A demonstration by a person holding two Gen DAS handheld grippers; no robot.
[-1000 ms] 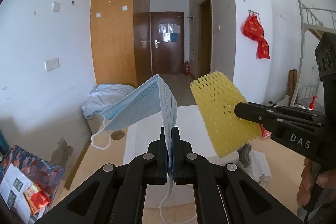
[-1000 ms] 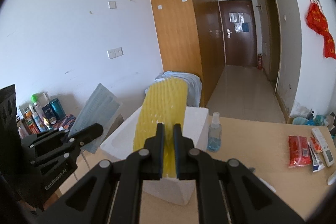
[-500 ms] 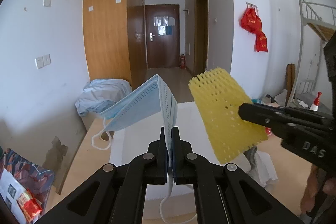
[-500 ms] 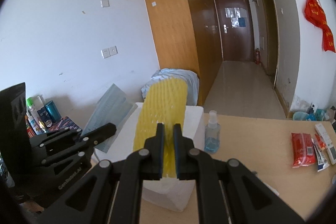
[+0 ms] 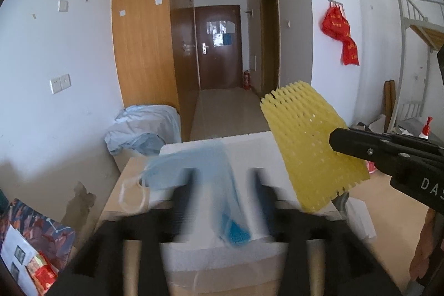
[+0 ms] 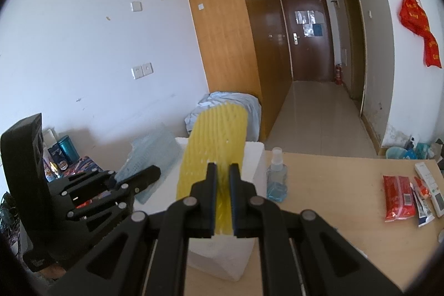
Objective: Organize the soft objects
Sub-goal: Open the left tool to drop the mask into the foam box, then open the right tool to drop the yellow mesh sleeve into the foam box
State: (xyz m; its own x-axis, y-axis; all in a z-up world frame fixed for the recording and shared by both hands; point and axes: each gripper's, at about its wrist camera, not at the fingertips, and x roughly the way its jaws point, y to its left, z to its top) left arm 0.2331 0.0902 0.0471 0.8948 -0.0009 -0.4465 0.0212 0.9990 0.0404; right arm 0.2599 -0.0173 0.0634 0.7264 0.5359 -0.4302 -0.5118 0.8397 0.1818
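Observation:
My left gripper [image 5: 222, 185] is open, its fingers blurred and spread wide. The blue face mask [image 5: 194, 168] is loose between them, dropping over the white foam box [image 5: 258, 149]. In the right wrist view the mask [image 6: 152, 157] hangs blurred just past the left gripper [image 6: 138, 179]. My right gripper [image 6: 222, 185] is shut on the yellow foam net [image 6: 219, 140] and holds it above the foam box [image 6: 255, 157]. The net [image 5: 310, 146] also shows in the left wrist view, clamped by the right gripper [image 5: 337, 142].
A wooden table [image 6: 347, 185] carries a blue spray bottle [image 6: 276, 179], red packets [image 6: 398, 196] and a remote [image 6: 430, 187] at the right. Bottles and cans [image 6: 61, 154] stand at the left by the wall. A bundle of pale cloth [image 5: 144, 129] lies behind the box.
My left gripper has opened and let go of the blue mask, which falls toward the foam box. The right gripper still holds the yellow net, nearly still.

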